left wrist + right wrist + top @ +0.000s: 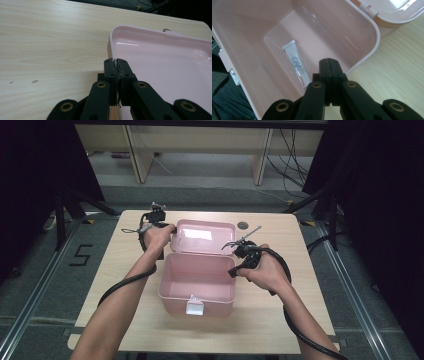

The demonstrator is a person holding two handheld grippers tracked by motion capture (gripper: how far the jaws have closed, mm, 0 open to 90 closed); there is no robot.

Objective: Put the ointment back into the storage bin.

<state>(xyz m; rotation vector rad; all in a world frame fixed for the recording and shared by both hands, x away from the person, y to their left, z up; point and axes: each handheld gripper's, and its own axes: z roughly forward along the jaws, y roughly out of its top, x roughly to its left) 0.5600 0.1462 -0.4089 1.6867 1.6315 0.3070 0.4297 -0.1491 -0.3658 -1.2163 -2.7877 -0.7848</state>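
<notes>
Left gripper (117, 61): my jaws are pressed together on the thin rim of the pink lid (160, 57), near its corner; I hold the lid flung back behind the box.
Right gripper (329, 60): my jaws are fully closed with nothing between them; I hang just over the right-hand rim of the box, tips aimed into it.
Pink box (197, 277): stands open in the middle of the wooden table (125, 265), its white latch (194, 307) on the front wall facing me.
Tube (297, 63): a small white tube with blue and red print lies flat on the floor of the box, apart from both my grippers.
Hands: my left hand (159, 236) sits at the lid's left edge, my right hand (265, 270) beside the box's right wall.
</notes>
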